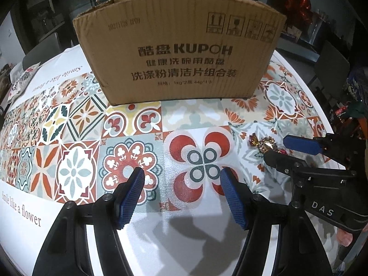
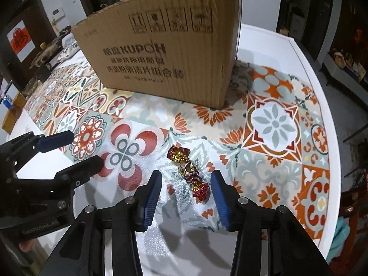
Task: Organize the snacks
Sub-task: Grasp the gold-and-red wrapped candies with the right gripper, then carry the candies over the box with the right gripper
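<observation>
A string of three red-and-gold foil-wrapped candies lies on the patterned tablecloth. In the right wrist view my right gripper stands open just above them. The nearest candy lies between its blue pads, and neither pad touches it. The left wrist view shows the candies at the right, beside my right gripper. My left gripper is open over bare cloth with nothing between its fingers; it also shows at the left of the right wrist view. A brown cardboard box stands behind.
The tiled-pattern tablecloth covers a white table whose right edge runs close by. Dark chairs stand beyond the table on the right. Small dishes and clutter sit at the far left.
</observation>
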{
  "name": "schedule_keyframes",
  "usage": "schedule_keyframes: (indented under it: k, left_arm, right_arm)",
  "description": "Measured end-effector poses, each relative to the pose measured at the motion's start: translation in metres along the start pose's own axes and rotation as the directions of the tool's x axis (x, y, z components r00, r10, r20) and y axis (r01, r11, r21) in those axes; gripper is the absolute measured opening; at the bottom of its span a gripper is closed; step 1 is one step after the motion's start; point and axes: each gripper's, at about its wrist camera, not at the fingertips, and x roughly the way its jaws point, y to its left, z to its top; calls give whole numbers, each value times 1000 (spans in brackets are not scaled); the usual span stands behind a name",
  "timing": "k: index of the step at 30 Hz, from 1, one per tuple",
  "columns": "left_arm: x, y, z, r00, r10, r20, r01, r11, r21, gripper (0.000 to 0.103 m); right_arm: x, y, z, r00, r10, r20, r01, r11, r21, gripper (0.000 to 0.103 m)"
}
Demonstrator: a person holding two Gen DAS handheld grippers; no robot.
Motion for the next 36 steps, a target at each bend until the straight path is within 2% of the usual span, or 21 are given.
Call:
schedule_keyframes:
  k: [5,10,14,19,30,34,36]
  left_arm:
    - [4,4,2,1000,5,-5,-5,1000,-11,67]
    - [6,5,3,1000,5,-8,-5,1000,-20,67]
    - [5,5,3,1000,2,-6,-2,1000,-22,67]
    - [-1,7,3,1000,3,9,-3,1000,-25,67]
    - [-26,13,5,998,0,64,1,1000,-28,67]
    - [-40,20,8,996,-46,83,50,998,-45,67]
    - [-48,22,10,994,-40,102,44,998,-42,67]
  right_arm:
    - [10,0,2,1000,8,-17,-8,1000,8,39]
    - [17,2,3,1000,13,-28,-13,1000,8,30]
    - [21,4,2,999,11,-36,-11,1000,8,19]
    - [17,4,1,1000,2,-24,-2,1000,11,18]
    - [-15,19,-1,998,-19,63,19,1000,6,18]
    - [-29,25,0,995,-25,99,24,1000,12,18]
    - [-37,29,1,993,-25,119,24,1000,15,18]
